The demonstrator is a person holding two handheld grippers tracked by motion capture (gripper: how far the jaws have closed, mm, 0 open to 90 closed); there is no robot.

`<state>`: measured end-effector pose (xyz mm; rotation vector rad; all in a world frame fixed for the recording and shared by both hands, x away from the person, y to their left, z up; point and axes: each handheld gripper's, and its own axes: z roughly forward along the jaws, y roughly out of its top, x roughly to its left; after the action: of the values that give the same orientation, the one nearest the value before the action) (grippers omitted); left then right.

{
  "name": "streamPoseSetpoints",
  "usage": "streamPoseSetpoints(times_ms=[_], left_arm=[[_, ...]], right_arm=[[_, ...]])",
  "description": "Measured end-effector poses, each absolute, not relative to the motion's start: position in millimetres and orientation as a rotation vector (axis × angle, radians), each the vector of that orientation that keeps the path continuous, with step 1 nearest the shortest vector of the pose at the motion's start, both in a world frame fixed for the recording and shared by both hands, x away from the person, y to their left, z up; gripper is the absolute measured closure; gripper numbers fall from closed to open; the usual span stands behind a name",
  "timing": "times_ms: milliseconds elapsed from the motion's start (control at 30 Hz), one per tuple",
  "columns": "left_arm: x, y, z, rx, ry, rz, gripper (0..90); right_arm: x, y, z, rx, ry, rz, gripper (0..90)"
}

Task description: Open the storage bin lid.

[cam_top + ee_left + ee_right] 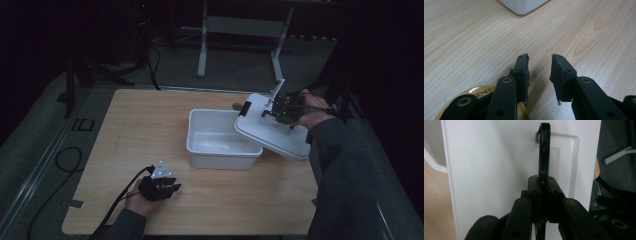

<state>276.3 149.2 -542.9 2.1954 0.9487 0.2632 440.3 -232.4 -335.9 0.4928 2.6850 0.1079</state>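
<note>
The white bin (223,140) sits open, nothing visible inside. The right claw (543,185) clenches the lid's (272,130) black handle (544,152), lid tilted over the bin's rim. The left claw (539,71) rests released on the wooden table (150,130); the room is dark.

Ahead of the left gripper (167,187), bare wooden table (135,140) lies open up to the white tub (222,142), the one obstacle standing in its forward path. Beneath the right gripper (272,111), a white lid (277,132) hangs tilted over the tub's near corner, partly covering its mouth; the rest of the mouth stays open from above.
</note>
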Motion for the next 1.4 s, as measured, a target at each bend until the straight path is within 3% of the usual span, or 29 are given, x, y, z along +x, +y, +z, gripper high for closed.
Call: streamPoseSetpoints(times_ms=[1400], left_arm=[[277, 149, -543, 2.194, 0.95, 0.262, 66.9]], right_arm=[[440, -273, -345, 0.651, 2.644, 0.102, 84.2]])
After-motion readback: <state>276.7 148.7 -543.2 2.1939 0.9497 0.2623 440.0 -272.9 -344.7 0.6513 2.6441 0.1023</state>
